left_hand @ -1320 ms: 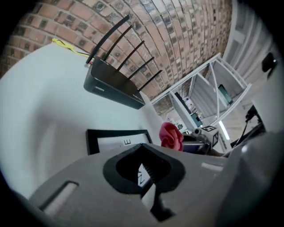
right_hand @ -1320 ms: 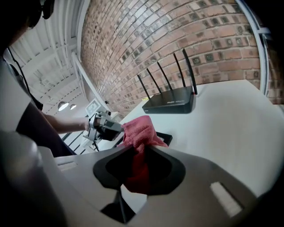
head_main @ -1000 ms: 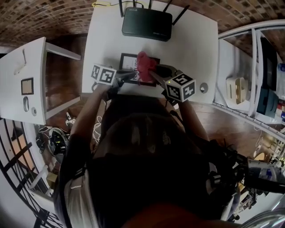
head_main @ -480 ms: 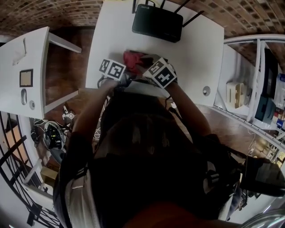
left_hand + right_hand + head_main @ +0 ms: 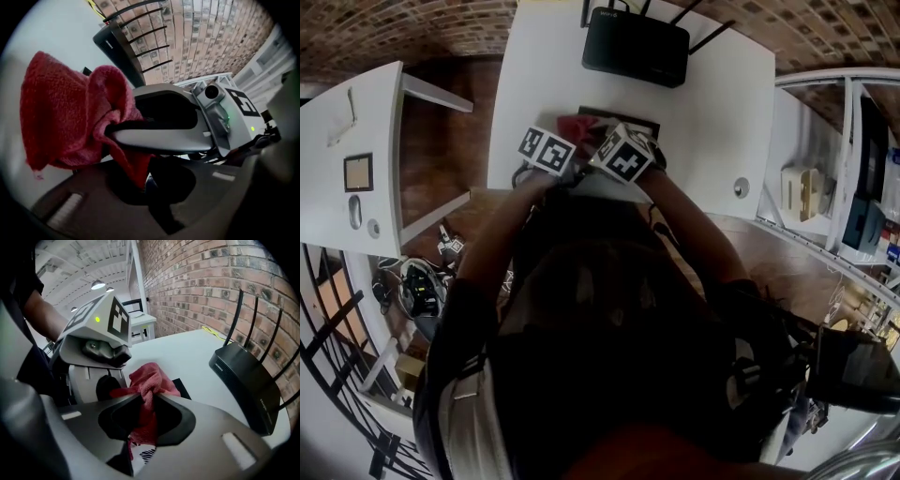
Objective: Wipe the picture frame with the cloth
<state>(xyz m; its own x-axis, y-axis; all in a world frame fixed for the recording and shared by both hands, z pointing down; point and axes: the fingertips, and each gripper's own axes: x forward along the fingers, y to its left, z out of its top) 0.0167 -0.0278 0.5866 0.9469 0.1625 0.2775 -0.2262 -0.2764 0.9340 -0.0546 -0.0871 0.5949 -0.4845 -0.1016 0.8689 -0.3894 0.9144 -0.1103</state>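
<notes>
Red cloth [image 5: 150,376] was pinched between the jaws of the right claw [image 5: 147,401], bunched up above the tips and hanging in a loose fold below them. That claw pointed steeply down toward the picture frame [image 5: 628,120], whose black edge showed just past the cloth. The left claw [image 5: 146,187] sat close beside the right one with its jaws closed together. Whether anything was nipped between them could not be made out. The cloth draped over the right claw's finger directly ahead of it.

The frame lay on the white desk [image 5: 712,112] near its front edge, mostly hidden under both claws. A black router [image 5: 636,45] with thin aerials stood at the far side of the desk, well apart from the frame. A brick wall [image 5: 197,282] rose behind it.
</notes>
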